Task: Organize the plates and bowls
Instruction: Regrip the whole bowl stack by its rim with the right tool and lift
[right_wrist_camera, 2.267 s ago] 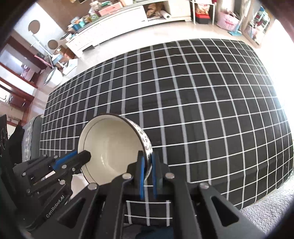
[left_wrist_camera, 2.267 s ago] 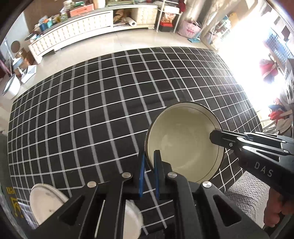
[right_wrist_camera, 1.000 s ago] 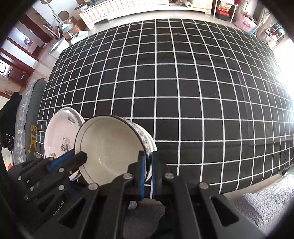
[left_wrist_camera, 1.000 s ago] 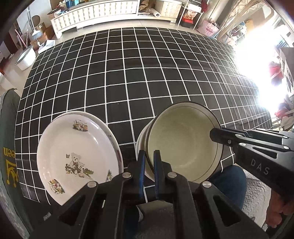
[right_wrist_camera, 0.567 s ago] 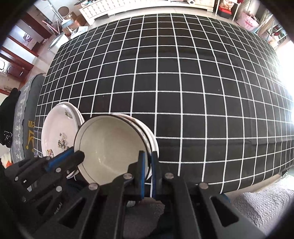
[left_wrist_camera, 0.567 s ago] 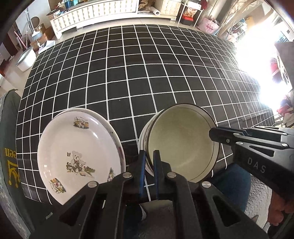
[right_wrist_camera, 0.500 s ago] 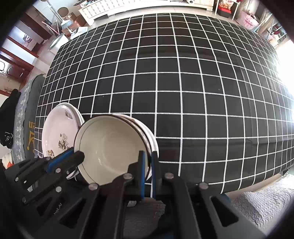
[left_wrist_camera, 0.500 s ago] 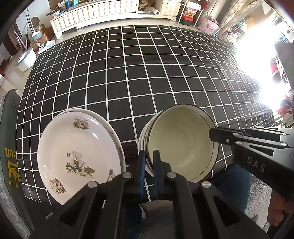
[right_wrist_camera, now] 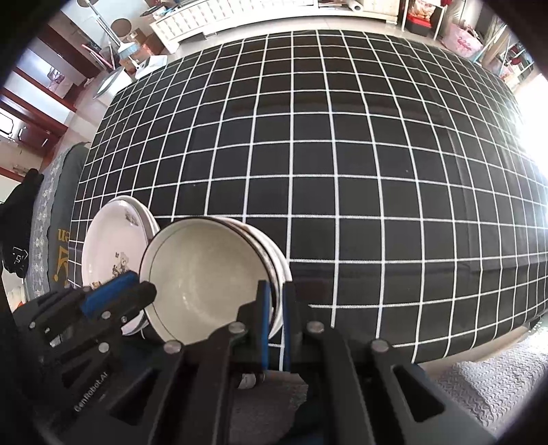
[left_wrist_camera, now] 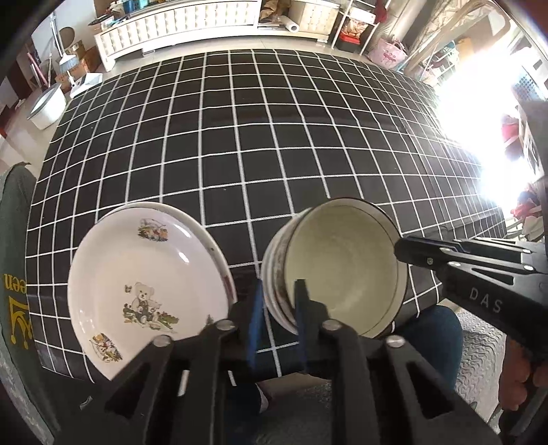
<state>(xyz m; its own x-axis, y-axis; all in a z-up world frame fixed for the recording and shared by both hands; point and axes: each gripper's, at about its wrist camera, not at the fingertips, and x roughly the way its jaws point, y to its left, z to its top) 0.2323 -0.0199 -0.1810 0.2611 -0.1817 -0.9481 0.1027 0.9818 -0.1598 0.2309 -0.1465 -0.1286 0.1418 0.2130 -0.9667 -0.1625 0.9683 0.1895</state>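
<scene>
A cream bowl (left_wrist_camera: 342, 267) with a dark rim sits nested on top of a stack of bowls at the table's near edge. My left gripper (left_wrist_camera: 278, 308) straddles the stack's left rim. Its jaws are opening, and a gap shows beside the blue pads. My right gripper (right_wrist_camera: 274, 304) is shut on the top bowl's (right_wrist_camera: 205, 274) right rim. Each gripper shows in the other's view: the right gripper (left_wrist_camera: 402, 248) and the left gripper (right_wrist_camera: 133, 291). A stack of white plates (left_wrist_camera: 147, 274) with a teddy bear print lies just left of the bowls.
A black tablecloth (left_wrist_camera: 239, 137) with a white grid stretches away beyond the dishes. A green cushion (left_wrist_camera: 13, 274) lies past the left edge. A person's leg in blue jeans (left_wrist_camera: 428, 328) shows below the near edge. White cabinets (left_wrist_camera: 178, 20) stand far behind.
Both grippers brought the bowl back to the near edge and lowered it onto the bowl stack beside the plates. In the last half second the left jaws have spread off the rim.
</scene>
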